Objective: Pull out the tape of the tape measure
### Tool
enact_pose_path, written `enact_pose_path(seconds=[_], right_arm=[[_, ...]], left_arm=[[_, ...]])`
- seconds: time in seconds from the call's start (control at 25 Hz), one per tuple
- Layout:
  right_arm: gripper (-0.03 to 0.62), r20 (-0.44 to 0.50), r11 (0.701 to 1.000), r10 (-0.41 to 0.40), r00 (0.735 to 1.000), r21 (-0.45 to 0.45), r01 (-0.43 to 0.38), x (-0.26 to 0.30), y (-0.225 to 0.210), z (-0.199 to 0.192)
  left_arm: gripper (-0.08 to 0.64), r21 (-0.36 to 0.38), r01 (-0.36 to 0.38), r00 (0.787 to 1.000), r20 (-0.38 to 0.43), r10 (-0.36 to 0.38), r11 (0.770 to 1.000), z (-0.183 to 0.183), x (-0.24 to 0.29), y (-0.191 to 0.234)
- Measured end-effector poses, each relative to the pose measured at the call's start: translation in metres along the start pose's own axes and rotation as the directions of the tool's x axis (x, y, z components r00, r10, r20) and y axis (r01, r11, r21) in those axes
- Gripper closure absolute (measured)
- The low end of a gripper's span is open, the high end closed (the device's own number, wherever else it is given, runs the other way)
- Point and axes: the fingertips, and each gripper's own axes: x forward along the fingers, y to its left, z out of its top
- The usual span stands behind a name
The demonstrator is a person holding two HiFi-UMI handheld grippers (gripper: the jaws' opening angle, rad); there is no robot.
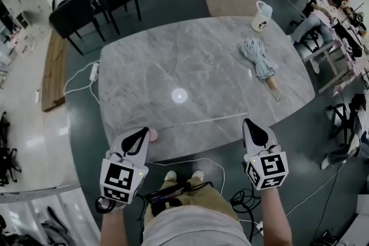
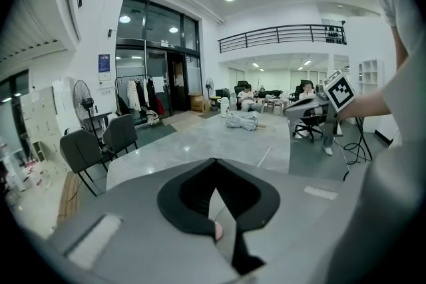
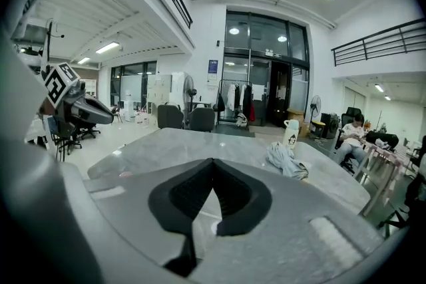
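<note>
A small pink tape measure (image 1: 153,135) lies at the near edge of the grey marble table (image 1: 190,60). My left gripper (image 1: 144,131) is shut at it; in the left gripper view a pink bit (image 2: 217,231) shows where the jaws meet. A thin white tape (image 1: 202,122) runs from it across the table edge to my right gripper (image 1: 247,121), which is shut on the tape's end (image 3: 214,228). The tape (image 2: 266,156) also shows in the left gripper view, leading toward the right gripper (image 2: 293,103). The two grippers are held well apart.
A folded grey umbrella (image 1: 258,57) and a white bottle (image 1: 261,15) sit at the table's far right. Black chairs (image 1: 95,6) stand beyond the far left corner. A power strip (image 1: 94,71) and cables lie on the floor. People sit at the right.
</note>
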Motion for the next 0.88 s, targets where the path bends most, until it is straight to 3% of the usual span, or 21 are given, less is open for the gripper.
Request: enact_pose_path(seconds=[0.88], right_arm=[[0.592, 0.065, 0.999, -0.042, 0.997, 0.029, 0.041, -0.044, -0.001, 0.017]], left_arm=[[0.548, 0.012, 0.029, 0.998, 0.058, -0.03, 1.0, 0.022, -0.008, -0.021]])
